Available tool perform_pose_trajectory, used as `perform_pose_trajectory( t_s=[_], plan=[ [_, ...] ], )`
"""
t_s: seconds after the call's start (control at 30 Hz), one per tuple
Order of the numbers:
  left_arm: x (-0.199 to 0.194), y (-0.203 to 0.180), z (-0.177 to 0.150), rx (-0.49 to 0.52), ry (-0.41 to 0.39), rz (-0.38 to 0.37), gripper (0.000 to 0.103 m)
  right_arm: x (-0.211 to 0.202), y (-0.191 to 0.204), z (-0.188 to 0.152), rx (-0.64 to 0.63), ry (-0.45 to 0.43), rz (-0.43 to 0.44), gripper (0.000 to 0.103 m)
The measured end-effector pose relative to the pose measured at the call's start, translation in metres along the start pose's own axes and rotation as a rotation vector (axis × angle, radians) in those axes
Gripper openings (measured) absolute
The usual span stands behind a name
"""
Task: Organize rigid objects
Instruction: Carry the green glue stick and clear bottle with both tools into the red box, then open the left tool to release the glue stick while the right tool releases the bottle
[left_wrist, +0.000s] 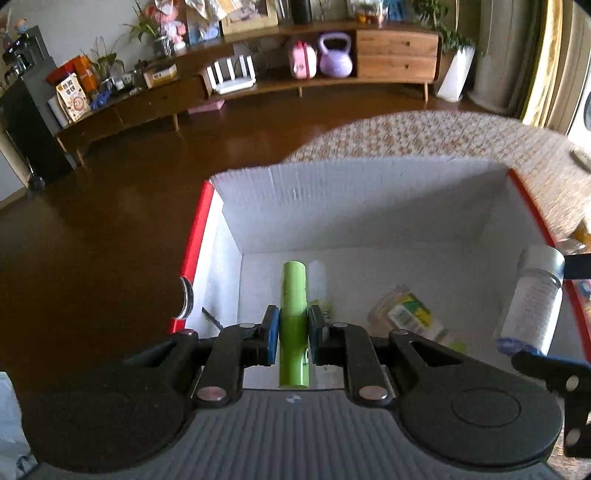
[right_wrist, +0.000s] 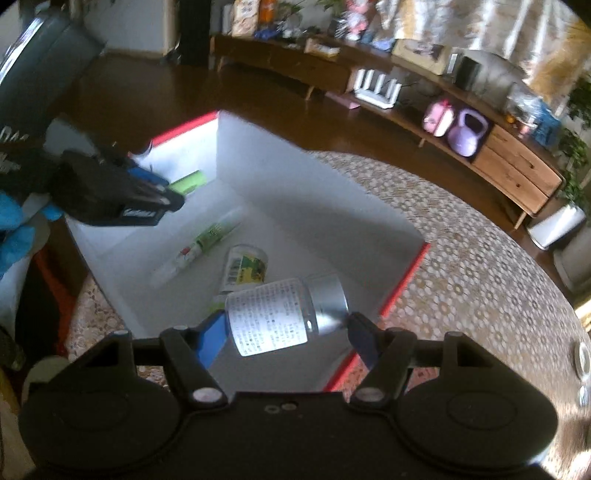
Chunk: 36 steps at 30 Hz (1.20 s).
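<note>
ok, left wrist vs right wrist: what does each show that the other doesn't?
Left wrist only: the left hand-held gripper seen from behind, shut on the green tube. Right wrist only: a white tube on the box floor, and the right hand-held gripper around the white bottle. Both: the white box with red edges, the yellow-labelled container, the patterned tablecloth.

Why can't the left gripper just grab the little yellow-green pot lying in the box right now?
Probably not yet: the left gripper is shut on the green tube, so its jaws are full. The pot lies uncovered on the box floor, so the way looks free once the tube is dropped.
</note>
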<state>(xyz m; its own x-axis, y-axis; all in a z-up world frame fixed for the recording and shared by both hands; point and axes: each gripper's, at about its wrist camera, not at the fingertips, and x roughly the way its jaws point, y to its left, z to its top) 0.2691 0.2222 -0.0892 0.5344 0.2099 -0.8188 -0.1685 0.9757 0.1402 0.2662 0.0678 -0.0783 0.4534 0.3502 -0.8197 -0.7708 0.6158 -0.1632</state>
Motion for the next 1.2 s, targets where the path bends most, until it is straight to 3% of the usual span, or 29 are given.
perform_pose_trajectory(
  t_s=[0.33, 0.73, 1.2],
  plan=[
    [0.043, 0.003, 0.011, 0.013, 0.112, 0.04, 0.016, 0.031, 0.006, 0.01, -0.038, 0.066, 0.033, 0.068],
    [0.07, 0.003, 0.017, 0.043, 0.264, 0.019, 0.016, 0.028, -0.001, 0.009, 0.023, 0.051, 0.093, 0.068],
    [0.06, 0.003, 0.018, 0.031, 0.255, 0.012, 0.017, 0.019, -0.002, 0.003, 0.062, 0.043, 0.062, 0.073]
  ],
)
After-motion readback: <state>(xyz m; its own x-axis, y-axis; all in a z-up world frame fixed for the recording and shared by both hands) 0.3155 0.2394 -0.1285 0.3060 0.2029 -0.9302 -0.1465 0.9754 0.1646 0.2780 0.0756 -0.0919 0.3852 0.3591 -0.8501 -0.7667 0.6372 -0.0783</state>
